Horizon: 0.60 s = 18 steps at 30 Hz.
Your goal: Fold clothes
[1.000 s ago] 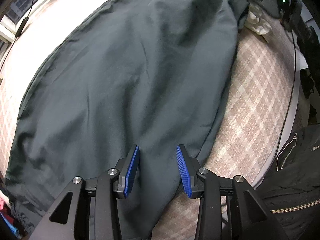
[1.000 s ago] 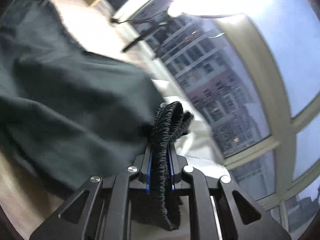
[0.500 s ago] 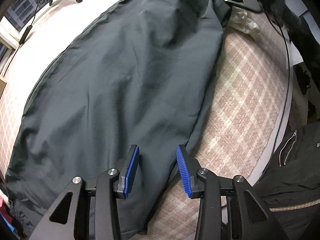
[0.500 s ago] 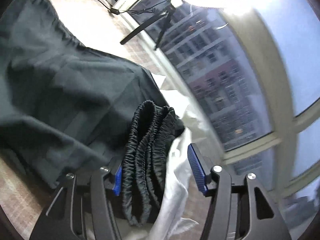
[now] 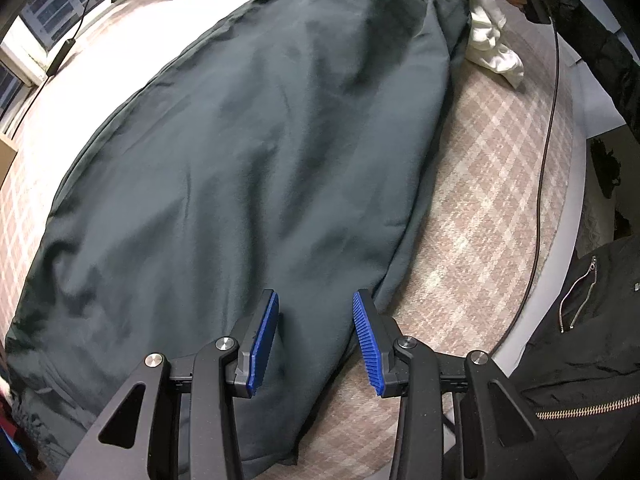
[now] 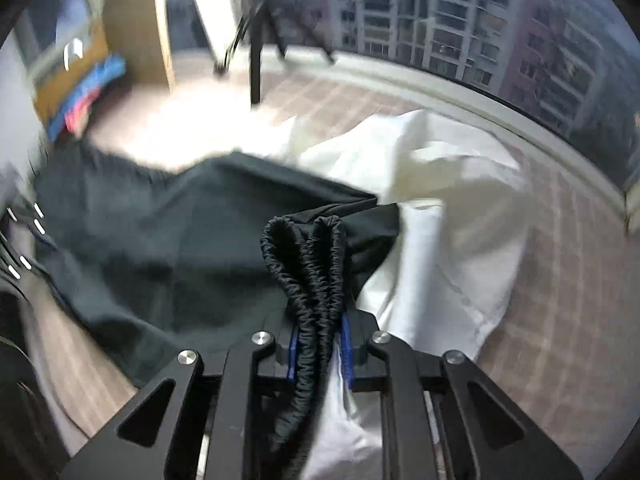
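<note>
Plaid bedding in pink and grey formed the work surface, with a window onto tall apartment blocks behind it and tripod legs standing at the sill. Across the bedding lay the dark trousers, spread out long and flat in my left wrist view, one edge running close to the bed's near side. My left gripper pointed down over the lower part of the trousers; its blue pads stood apart with nothing pinched between them, dark cloth showing below the gap and bare plaid under the right-hand finger. A black cable trailed along the bed's edge, and a black zipped jacket filled the lower right corner of that view. A white garment lay bunched just beside the far end of the trousers. In my right wrist view, blurred by motion, my right gripper had just been closing, and its jaws were clenched on the gathered elastic waistband of the trousers, which stood up in folded loops above the fingers. White cloth ran beside and beneath that grip; I could not tell whether any of it was caught as well. Beyond, at the left, stood a cardboard box with coloured items.
</note>
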Tool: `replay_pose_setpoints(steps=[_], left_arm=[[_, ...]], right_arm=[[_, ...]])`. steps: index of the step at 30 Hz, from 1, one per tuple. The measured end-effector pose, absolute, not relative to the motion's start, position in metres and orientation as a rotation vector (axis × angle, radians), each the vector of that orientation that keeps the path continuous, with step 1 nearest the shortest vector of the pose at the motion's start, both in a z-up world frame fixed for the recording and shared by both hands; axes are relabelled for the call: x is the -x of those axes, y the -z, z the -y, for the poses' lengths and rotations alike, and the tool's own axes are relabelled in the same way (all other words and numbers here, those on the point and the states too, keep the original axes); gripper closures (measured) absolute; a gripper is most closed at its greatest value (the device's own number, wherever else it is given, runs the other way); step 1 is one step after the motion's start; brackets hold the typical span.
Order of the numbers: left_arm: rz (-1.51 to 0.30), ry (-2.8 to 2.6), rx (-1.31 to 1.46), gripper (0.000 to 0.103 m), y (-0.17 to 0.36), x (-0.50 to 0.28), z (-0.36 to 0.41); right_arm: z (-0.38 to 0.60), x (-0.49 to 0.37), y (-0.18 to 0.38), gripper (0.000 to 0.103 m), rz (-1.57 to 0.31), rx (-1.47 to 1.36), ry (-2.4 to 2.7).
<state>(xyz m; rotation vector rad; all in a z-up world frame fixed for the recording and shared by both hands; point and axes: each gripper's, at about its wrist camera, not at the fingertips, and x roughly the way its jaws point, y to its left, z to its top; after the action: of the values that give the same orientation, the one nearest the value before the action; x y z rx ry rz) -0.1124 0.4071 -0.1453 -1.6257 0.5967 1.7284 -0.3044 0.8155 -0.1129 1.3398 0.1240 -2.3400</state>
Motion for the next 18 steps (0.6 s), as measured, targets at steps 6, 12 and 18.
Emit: replay_pose_setpoints(steps=[6,12,18], left_arm=[[-0.524,-1.795,1.627,0.066,0.139,0.124,-0.369],[-0.481,-1.851,1.654,0.066,0.122,0.161,-0.364],[-0.49,-1.823,1.646,0.066,0.126,0.154,-0.366]], right_arm=[[-0.857,0.265,0.078,0.09,0.137,-1.141,2.505],[-0.91,0.232,0.033,0.09,0.435,-0.957,2.617],[-0.872,0.23,0.041,0.09,-0.061,-1.131,2.785]])
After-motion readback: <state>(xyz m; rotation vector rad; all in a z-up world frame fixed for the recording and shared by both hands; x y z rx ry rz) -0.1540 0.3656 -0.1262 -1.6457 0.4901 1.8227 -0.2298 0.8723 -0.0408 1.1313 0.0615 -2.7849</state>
